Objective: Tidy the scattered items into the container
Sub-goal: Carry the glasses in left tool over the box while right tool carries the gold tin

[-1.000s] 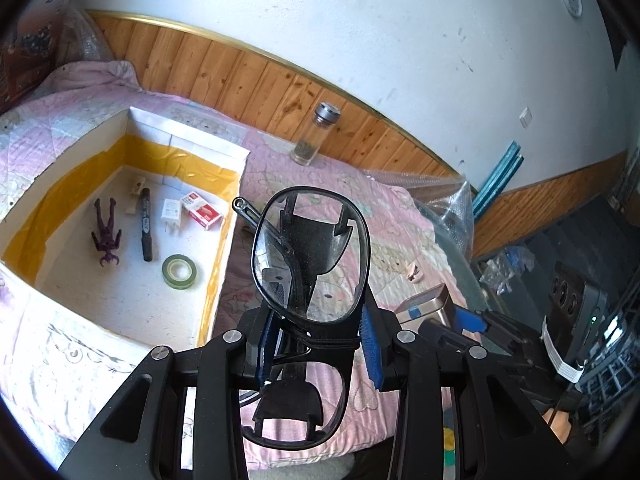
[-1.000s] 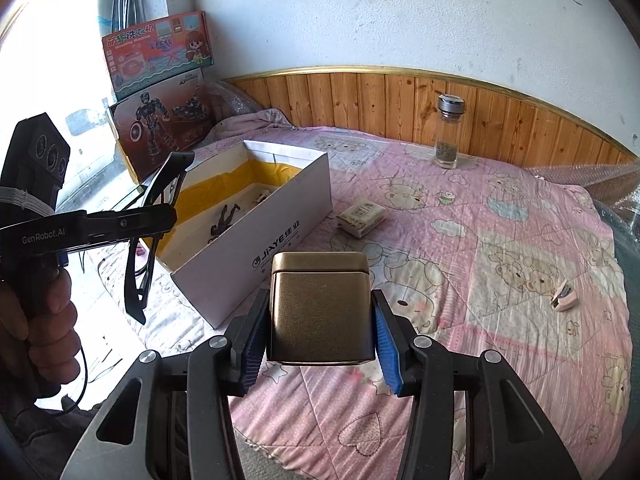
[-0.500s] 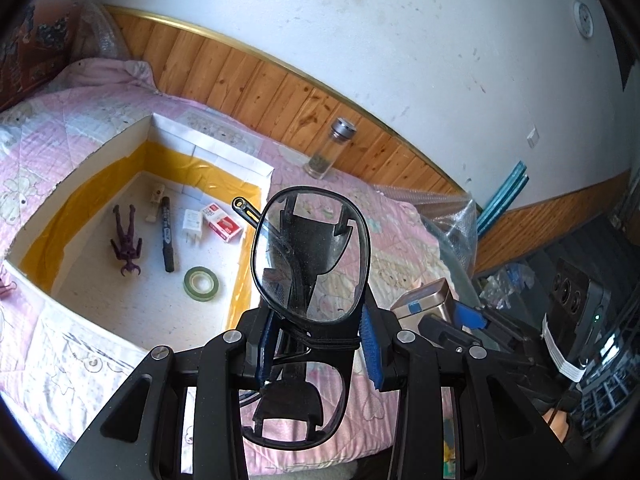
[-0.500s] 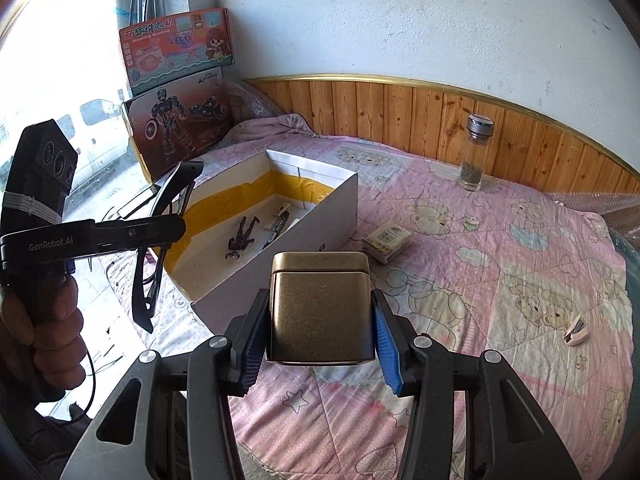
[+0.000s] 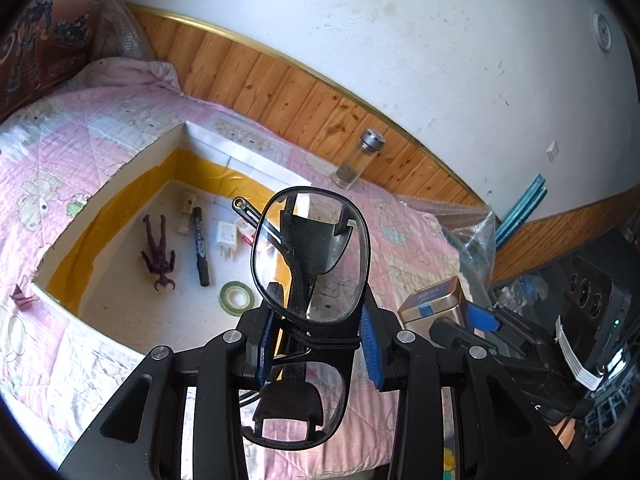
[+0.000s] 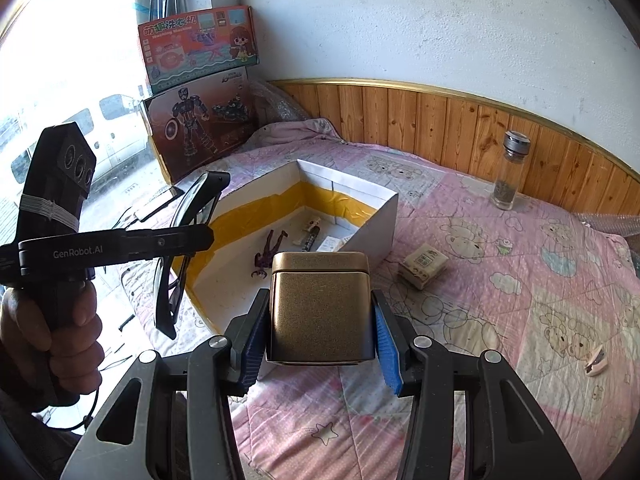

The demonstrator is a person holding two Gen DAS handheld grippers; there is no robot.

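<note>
My left gripper (image 5: 316, 350) is shut on black-framed glasses (image 5: 310, 256) and holds them in the air above the near right corner of the white box with yellow tape (image 5: 100, 216). My right gripper (image 6: 320, 338) is shut on a gold square tin (image 6: 320, 304), held above the box's (image 6: 360, 196) near edge. The tin also shows in the left wrist view (image 5: 430, 304), and the glasses in the right wrist view (image 6: 188, 240). Inside the box lie a purple figure (image 5: 158, 254), a black marker (image 5: 200, 246), a white plug (image 5: 227, 238) and a green tape roll (image 5: 237, 298).
On the pink quilt lie a small wrapped packet (image 6: 424, 266) right of the box, a small clip (image 6: 596, 364) at far right, and a glass bottle (image 6: 510, 172) stands by the wooden wall panel. Toy boxes (image 6: 200, 92) stand behind the box. Bubble wrap (image 5: 468, 224) lies at the bed's edge.
Both grippers have moved towards the box with their loads. The box now looks closer and more central in both views.
</note>
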